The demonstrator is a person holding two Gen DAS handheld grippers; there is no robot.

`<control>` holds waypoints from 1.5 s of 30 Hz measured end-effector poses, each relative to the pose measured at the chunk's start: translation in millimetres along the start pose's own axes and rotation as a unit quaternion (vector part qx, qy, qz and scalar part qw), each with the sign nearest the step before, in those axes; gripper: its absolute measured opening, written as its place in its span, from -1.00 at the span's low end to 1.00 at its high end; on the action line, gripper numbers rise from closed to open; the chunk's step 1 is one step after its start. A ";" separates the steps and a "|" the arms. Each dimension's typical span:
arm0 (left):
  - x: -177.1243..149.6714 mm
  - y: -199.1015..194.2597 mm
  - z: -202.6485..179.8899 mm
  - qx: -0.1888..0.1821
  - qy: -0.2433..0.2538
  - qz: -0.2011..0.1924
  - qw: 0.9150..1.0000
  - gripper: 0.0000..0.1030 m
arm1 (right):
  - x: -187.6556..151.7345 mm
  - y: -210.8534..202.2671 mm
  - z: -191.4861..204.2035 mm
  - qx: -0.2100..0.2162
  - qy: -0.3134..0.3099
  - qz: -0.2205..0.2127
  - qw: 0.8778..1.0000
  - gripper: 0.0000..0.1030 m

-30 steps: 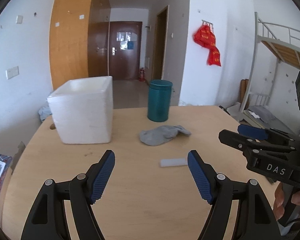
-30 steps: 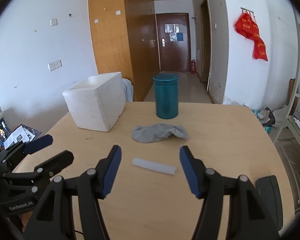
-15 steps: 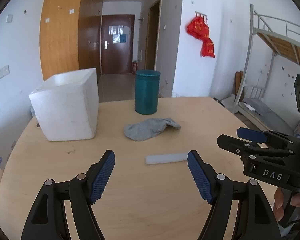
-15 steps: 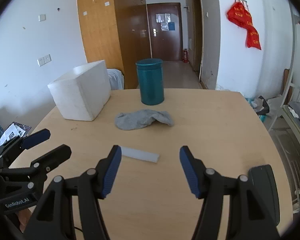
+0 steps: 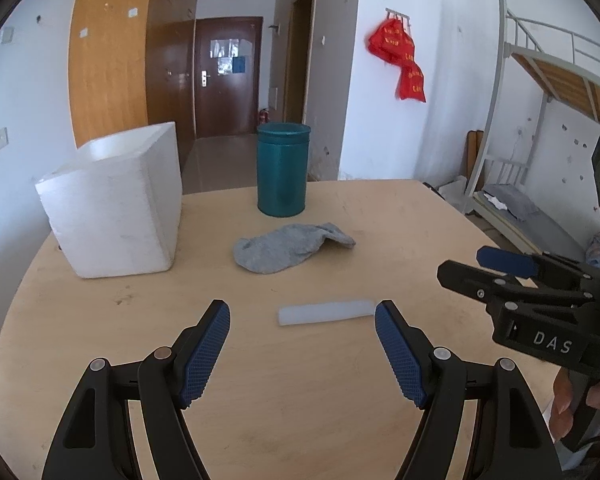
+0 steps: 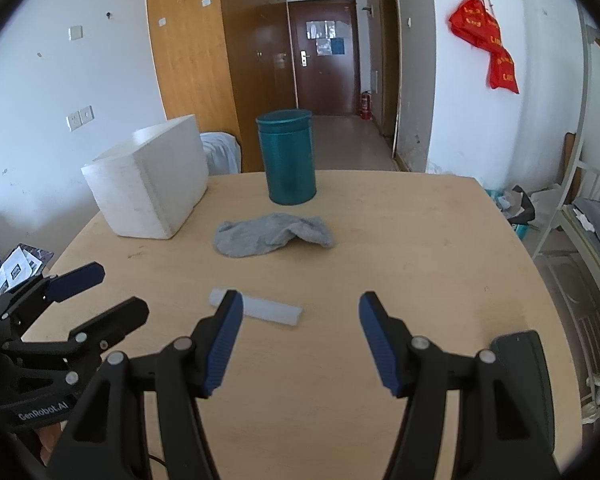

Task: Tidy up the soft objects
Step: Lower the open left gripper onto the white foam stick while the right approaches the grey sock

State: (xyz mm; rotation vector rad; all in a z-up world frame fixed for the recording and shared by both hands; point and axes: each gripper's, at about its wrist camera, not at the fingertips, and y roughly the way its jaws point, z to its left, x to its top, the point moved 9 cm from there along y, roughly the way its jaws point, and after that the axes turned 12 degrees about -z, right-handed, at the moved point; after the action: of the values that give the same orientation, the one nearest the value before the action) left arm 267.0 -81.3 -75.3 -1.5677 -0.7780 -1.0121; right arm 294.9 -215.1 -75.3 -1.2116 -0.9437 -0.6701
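A grey sock [image 5: 290, 249] lies crumpled mid-table, in front of a teal canister [image 5: 283, 168]; it also shows in the right wrist view [image 6: 272, 234]. A translucent white stick [image 5: 324, 312] lies nearer, just beyond my left gripper [image 5: 302, 312], which is open and empty. In the right wrist view the stick [image 6: 270, 309] lies partly behind the left fingertip of my right gripper [image 6: 300, 304], also open and empty. A white foam box [image 5: 116, 204] stands at the left. Each gripper shows in the other's view: the right [image 5: 488, 266], the left [image 6: 112, 292].
The round wooden table [image 6: 420, 248] has its edges close on both sides. Papers [image 6: 16, 268] lie off the left edge. A metal bunk bed [image 5: 540, 128] stands to the right. A hallway with a brown door [image 6: 324, 56] lies beyond the table.
Both grippers have moved lower and closer to the table, so the sock, stick, box and canister look larger and nearer. Both stay open. Nothing on the table has moved.
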 end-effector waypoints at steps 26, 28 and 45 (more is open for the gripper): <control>-28.3 83.2 -16.6 -0.064 0.021 0.073 0.995 0.47 | 14.6 71.1 -12.6 0.019 -0.021 0.038 0.999 0.26; -29.5 89.3 -24.4 -0.081 0.042 0.077 0.993 0.47 | 15.6 74.5 -13.6 0.021 -0.021 0.039 0.999 0.26; -43.7 135.2 -15.6 -0.069 0.022 0.121 0.990 0.47 | 17.4 100.3 -27.5 0.020 -0.017 0.054 0.998 0.26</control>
State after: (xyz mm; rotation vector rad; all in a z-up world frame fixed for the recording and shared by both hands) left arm 363.8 -125.7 -170.6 -1.7046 -0.4816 -0.9339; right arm 394.7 -216.3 -109.1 -1.2333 -0.9102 -0.5446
